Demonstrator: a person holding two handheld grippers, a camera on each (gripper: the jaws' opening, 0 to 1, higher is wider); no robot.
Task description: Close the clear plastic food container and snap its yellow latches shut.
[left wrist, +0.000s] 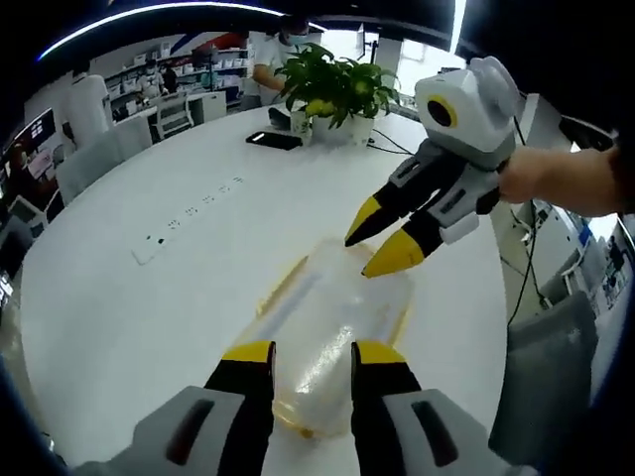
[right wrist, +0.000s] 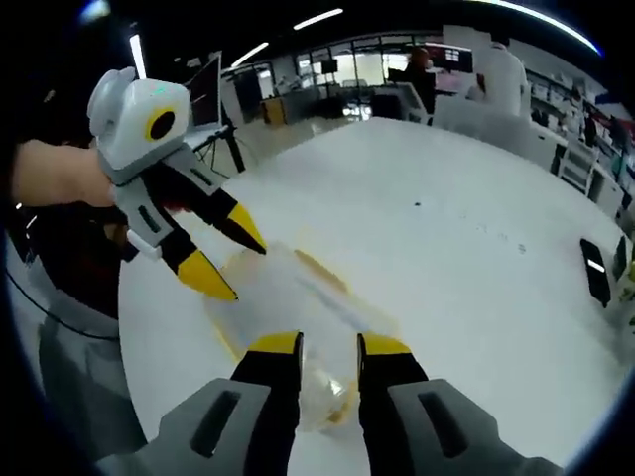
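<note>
A clear plastic food container (left wrist: 327,317) with yellow latches (left wrist: 282,285) along its sides lies on the white round table (left wrist: 149,297). My left gripper (left wrist: 313,352) hovers over its near end, jaws open with a gap between the yellow tips. My right gripper (left wrist: 378,247), held by a hand, comes in from the right, open, its tips just above the container's far end. In the right gripper view the container (right wrist: 298,293) lies under my right gripper (right wrist: 327,345), and the left gripper (right wrist: 228,256) stands open over the opposite end.
A potted plant (left wrist: 332,84) and a dark phone (left wrist: 273,140) sit at the table's far side; the phone (right wrist: 595,270) also lies at the right. A grey chair (left wrist: 541,387) stands by the table edge. People and office furniture fill the background.
</note>
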